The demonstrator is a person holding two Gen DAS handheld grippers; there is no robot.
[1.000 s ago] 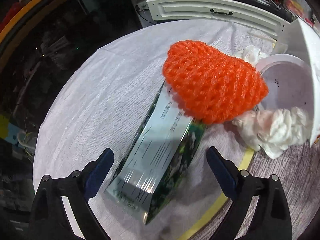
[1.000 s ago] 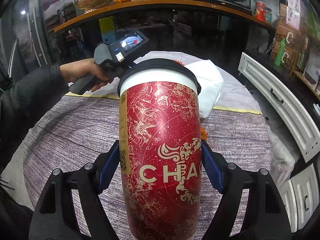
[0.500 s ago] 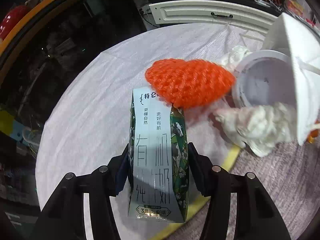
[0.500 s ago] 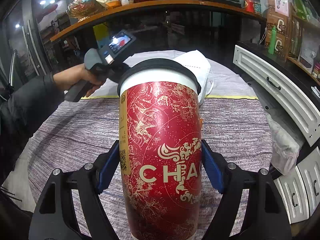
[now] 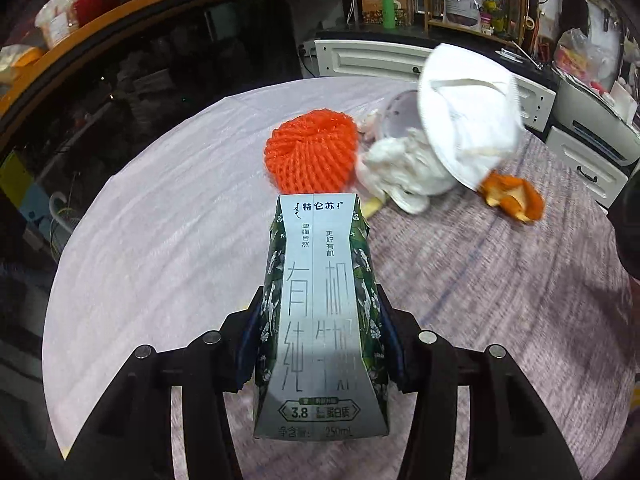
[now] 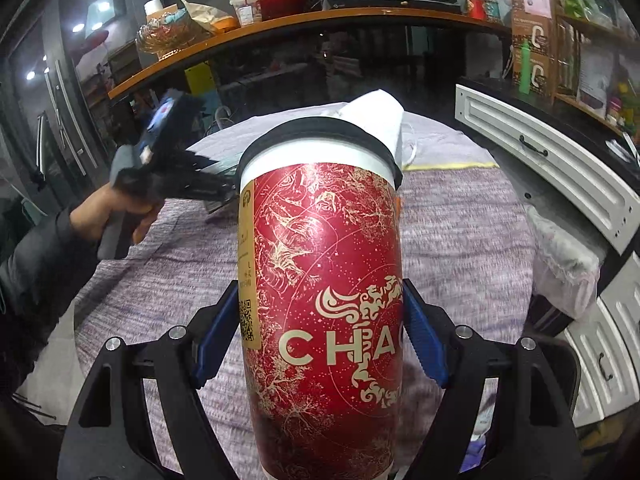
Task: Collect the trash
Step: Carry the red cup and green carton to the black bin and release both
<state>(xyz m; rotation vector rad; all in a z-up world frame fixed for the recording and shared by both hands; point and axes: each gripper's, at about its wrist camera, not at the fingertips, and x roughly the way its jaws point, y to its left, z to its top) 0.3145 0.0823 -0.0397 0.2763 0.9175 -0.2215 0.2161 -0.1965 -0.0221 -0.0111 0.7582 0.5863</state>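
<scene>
My left gripper (image 5: 320,344) is shut on a green and grey milk carton (image 5: 320,320) and holds it above the table. Beyond it lie an orange foam net (image 5: 310,156), crumpled white tissue (image 5: 400,172), a white lid (image 5: 394,116), a white face mask (image 5: 468,120) and orange peel (image 5: 514,200). My right gripper (image 6: 320,336) is shut on a tall red paper cup with a black lid (image 6: 324,300). The left gripper (image 6: 160,172) shows in the right wrist view, blurred, to the cup's left.
The round table has a white cloth (image 5: 168,216) on the far half and a purple-grey cloth (image 5: 500,300) on the near half, with a yellow strip between. White cabinets (image 6: 540,168) stand beyond the table's right edge. A dark wooden counter (image 6: 280,36) curves behind.
My left gripper closed on the milk carton, lifted it and pulled back from the trash pile. The right gripper kept its hold on the red cup.
</scene>
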